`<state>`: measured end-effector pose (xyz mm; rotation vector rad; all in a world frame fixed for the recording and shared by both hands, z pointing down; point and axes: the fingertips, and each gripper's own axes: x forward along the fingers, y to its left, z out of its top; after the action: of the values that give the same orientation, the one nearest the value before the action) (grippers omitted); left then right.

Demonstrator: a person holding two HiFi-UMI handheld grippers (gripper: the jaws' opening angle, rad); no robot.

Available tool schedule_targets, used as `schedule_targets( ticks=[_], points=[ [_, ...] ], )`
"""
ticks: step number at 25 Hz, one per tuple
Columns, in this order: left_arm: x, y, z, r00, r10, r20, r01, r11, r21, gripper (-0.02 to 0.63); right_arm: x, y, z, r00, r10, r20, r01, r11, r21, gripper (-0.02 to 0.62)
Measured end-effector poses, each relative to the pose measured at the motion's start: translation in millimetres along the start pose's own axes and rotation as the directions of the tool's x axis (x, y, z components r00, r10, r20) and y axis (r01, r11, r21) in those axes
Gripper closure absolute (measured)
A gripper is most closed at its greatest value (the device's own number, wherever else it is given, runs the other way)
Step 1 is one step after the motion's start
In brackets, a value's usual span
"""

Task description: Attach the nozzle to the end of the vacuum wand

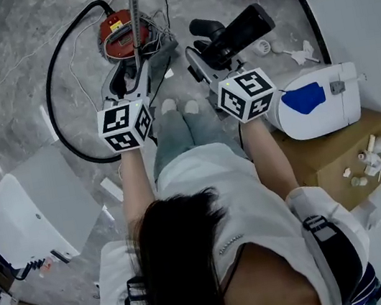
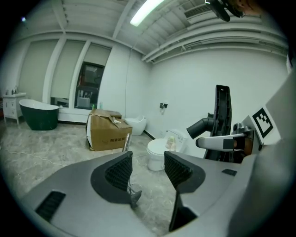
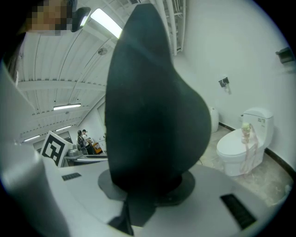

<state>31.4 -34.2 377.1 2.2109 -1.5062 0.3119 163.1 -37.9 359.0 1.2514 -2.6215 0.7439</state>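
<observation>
Two grippers being held side by side: nozzle (image 3: 152, 106) being clamped between right gripper (image 1: 212, 60) jaws; left gripper (image 2: 148, 169) jaws being held apart, empty, wand (image 2: 126, 142) just beyond them. Wand probably best gripped first, nozzle socket then aligned.

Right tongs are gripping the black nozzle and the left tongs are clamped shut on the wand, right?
Not quite. The left tongs are open: the left gripper view shows them standing apart, with the wand showing as a thin tube in the gap, unclamped. The right tongs are gripping the black nozzle, as you said.
</observation>
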Motion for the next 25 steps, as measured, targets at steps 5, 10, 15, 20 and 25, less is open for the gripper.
schedule_targets(
  ticks=[5,10,15,20,25],
  points=[
    [24,1,2,0.999,-0.033,-0.028,0.033,0.999,0.005,0.315,12,-7,3,1.0,0.022,-0.007,-0.022,1.0,0.02,0.495],
    [61,23,-1,0.995,-0.031,-0.094,0.037,0.997,0.068,0.264,28,-12,7,1.0,0.02,-0.019,-0.02,1.0,0.013,0.495],
    [115,51,-6,0.983,-0.052,-0.174,0.064,0.996,0.067,0.233,48,-23,13,1.0,-0.005,-0.028,0.004,1.0,-0.025,0.495],
    [158,69,-18,0.965,-0.057,-0.256,0.077,0.995,0.07,0.233,72,-29,16,0.998,0.013,-0.056,-0.014,1.0,-0.018,0.495],
    [196,93,-41,0.945,-0.044,-0.325,0.062,0.997,0.045,0.232,94,-39,21,0.998,0.026,-0.059,-0.025,1.0,0.016,0.495]
  ],
)
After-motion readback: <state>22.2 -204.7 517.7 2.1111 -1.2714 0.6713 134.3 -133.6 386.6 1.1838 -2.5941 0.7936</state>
